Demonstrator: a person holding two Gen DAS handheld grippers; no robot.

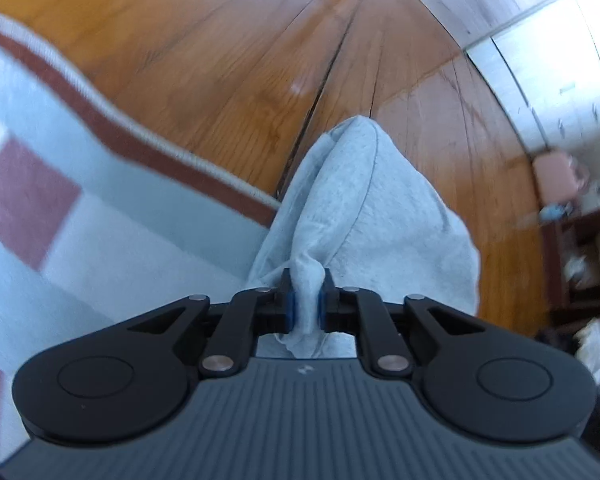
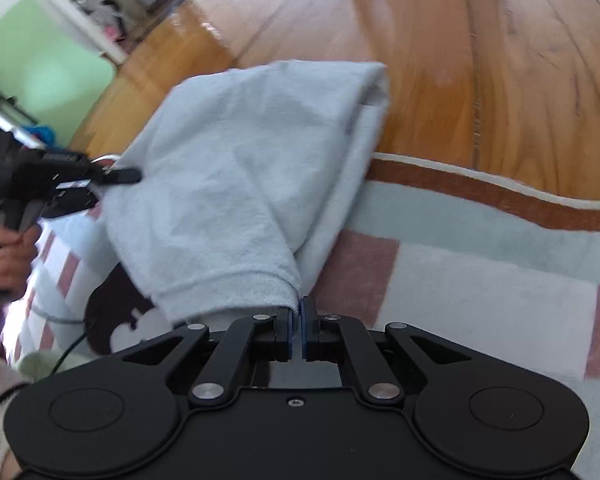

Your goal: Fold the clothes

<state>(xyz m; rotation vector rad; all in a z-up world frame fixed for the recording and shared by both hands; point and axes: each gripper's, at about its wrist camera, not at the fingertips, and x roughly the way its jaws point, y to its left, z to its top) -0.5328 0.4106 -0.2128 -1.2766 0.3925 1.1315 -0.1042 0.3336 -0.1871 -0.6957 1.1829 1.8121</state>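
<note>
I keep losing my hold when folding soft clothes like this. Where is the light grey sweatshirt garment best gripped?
Probably at the light grey sweatshirt garment's ribbed hem corner, coming from the checked rug side: that band is thicker and firmer. The right gripper pinches there; the left gripper holds a bunched edge.

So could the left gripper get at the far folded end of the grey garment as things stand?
Probably not yet. The left gripper is shut on a bunch of the grey garment, so it would have to let go first. Beyond that, nothing lies between it and the far folded end.
</note>
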